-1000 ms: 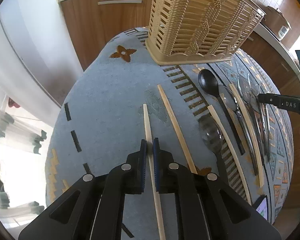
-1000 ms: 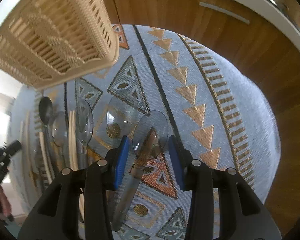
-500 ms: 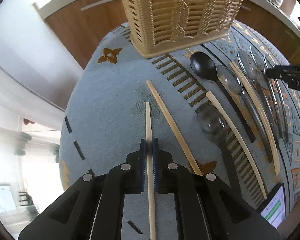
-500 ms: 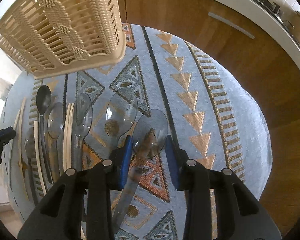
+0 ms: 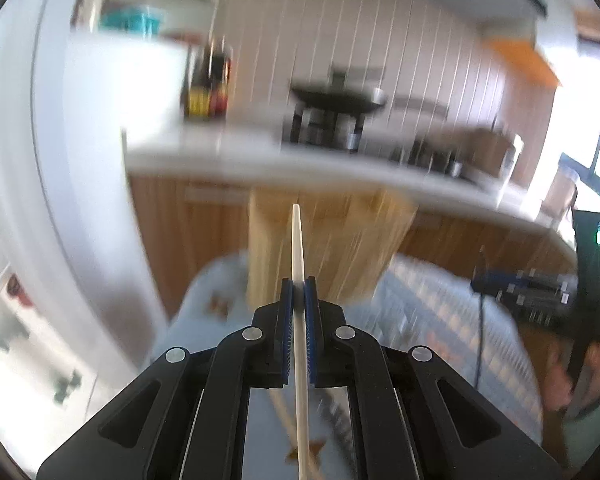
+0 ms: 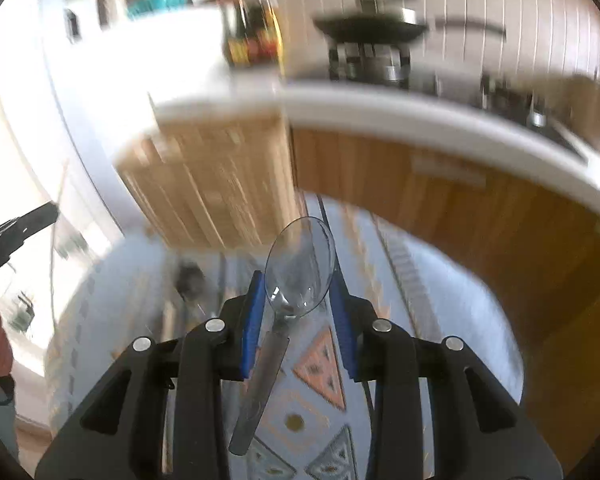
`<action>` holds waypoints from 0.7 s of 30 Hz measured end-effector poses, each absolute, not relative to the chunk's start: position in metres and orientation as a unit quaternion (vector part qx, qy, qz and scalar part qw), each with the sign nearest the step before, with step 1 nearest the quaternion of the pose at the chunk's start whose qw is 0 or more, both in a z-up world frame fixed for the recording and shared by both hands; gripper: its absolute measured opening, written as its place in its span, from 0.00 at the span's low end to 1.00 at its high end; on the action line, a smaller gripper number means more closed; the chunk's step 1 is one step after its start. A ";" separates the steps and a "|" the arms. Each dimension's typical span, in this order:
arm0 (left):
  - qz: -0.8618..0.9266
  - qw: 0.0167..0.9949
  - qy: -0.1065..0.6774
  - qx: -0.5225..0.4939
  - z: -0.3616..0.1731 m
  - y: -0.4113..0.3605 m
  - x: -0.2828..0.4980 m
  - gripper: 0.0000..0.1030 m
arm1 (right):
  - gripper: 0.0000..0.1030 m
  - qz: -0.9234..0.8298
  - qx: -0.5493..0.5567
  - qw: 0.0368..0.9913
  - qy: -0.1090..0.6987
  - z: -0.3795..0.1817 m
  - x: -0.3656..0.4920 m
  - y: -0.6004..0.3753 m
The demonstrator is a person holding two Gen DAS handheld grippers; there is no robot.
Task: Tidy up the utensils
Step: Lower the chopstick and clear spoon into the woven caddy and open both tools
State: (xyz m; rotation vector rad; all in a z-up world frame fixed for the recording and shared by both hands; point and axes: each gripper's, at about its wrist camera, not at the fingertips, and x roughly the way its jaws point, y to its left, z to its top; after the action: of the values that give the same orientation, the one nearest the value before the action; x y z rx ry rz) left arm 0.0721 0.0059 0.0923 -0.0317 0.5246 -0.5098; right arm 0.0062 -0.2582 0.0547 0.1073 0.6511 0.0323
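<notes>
Pinching a pale wooden chopstick (image 5: pixel 298 248), the left gripper (image 5: pixel 299 284) has its blue pads pressed together on the stick's shaft. The chopstick runs lengthwise between the jaws, its tip pointing forward and up toward the blurred woven basket (image 5: pixel 332 240), its rear length passing back under the gripper body. A second chopstick (image 5: pixel 278 404) shows dimly below, lying on the cloth.

Right gripper (image 6: pixel 298 292): jaws part closed, blue pads bearing on either edge of the bowl of a clear plastic spoon (image 6: pixel 300 268). The jaws have just been closing, with the spoon between them. Spoon bowl stands forward of the fingertips, lifted clear of the cloth; its handle slants down and back to the left beneath the gripper.

Basket: tan, slatted, standing on the far part of the table, seen ahead of both grippers; heavily blurred in both views.

Tablecloth (image 6: pixel 440 304): pale blue with orange triangle and dot patterns, covering a rounded table. A dark spoon (image 6: pixel 190 280) lies on it left of the right gripper, blurred.

Surroundings: white worktop (image 6: pixel 420 108) over wooden cabinet fronts, bottles (image 6: pixel 254 40) and a dark pan (image 6: pixel 372 26) on top, all motion-smeared. A person's hand (image 5: pixel 572 376) holds the other gripper at the right edge of the left wrist view.
</notes>
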 end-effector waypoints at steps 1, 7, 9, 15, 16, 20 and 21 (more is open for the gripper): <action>-0.250 0.938 0.239 -0.022 0.102 0.006 0.071 0.03 | 0.29 0.020 0.055 0.954 0.295 0.067 0.004 -0.256; -0.244 0.961 0.103 -0.084 0.165 -0.009 0.092 0.03 | 0.29 0.004 0.073 0.983 0.169 0.138 0.021 -0.253; -0.235 0.964 0.073 -0.100 0.173 -0.015 0.099 0.04 | 0.29 -0.010 0.078 0.987 0.138 0.154 0.029 -0.257; -0.176 0.979 0.002 -0.107 0.172 -0.036 0.124 0.04 | 0.29 -0.072 0.079 0.991 0.079 0.163 0.070 -0.261; -0.171 0.980 -0.001 -0.105 0.169 -0.036 0.127 0.04 | 0.29 -0.084 0.069 0.991 0.073 0.158 0.079 -0.260; -0.158 0.983 0.007 -0.092 0.151 -0.046 0.153 0.04 | 0.29 -0.111 0.044 0.991 0.066 0.137 0.100 -0.253; -0.152 0.984 0.007 -0.089 0.142 -0.046 0.156 0.04 | 0.29 -0.115 0.037 0.990 0.066 0.130 0.106 -0.251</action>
State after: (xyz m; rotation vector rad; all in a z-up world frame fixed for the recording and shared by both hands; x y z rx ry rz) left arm 0.1556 -0.0464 0.1424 -0.1782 0.0139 -0.3051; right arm 0.1056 -0.2511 0.1300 0.0743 0.1319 -0.2307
